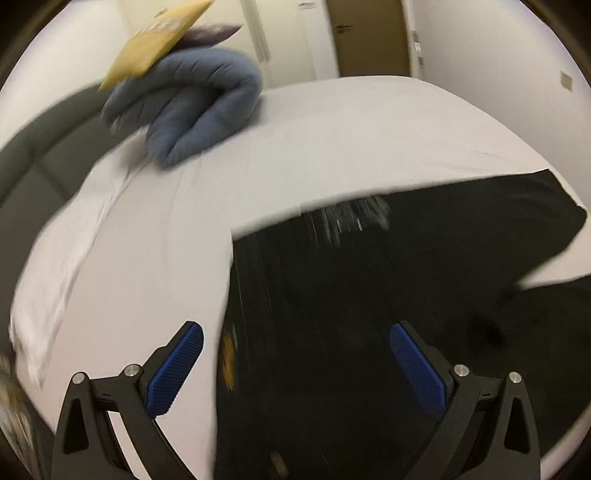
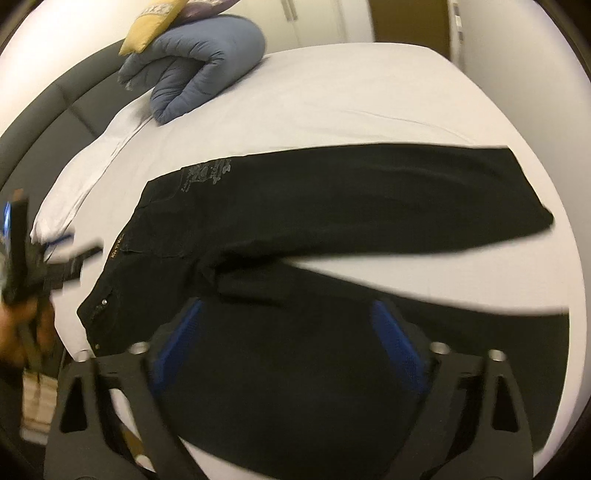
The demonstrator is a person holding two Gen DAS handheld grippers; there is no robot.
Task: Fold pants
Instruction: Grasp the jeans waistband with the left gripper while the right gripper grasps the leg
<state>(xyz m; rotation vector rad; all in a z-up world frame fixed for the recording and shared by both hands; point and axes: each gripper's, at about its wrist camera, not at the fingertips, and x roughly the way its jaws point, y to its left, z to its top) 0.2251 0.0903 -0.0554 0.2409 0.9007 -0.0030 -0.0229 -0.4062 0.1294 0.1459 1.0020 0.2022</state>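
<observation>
Black pants (image 2: 332, 206) lie spread flat on the white bed (image 2: 351, 92), waistband to the left, the two legs splayed apart to the right. In the left wrist view the pants (image 1: 369, 295) fill the lower right. My left gripper (image 1: 295, 354) is open and empty, hovering over the waistband edge, with blue pads (image 1: 177, 369). My right gripper (image 2: 291, 332) is open and empty above the nearer leg close to the crotch. The left gripper also shows at the left edge of the right wrist view (image 2: 44, 266), blurred.
A folded blue-grey duvet (image 2: 199, 59) with a yellow pillow (image 2: 155, 22) on it lies at the bed's far left. A dark padded headboard (image 1: 33, 155) curves along the left. A door (image 1: 369, 37) and white walls stand beyond the bed.
</observation>
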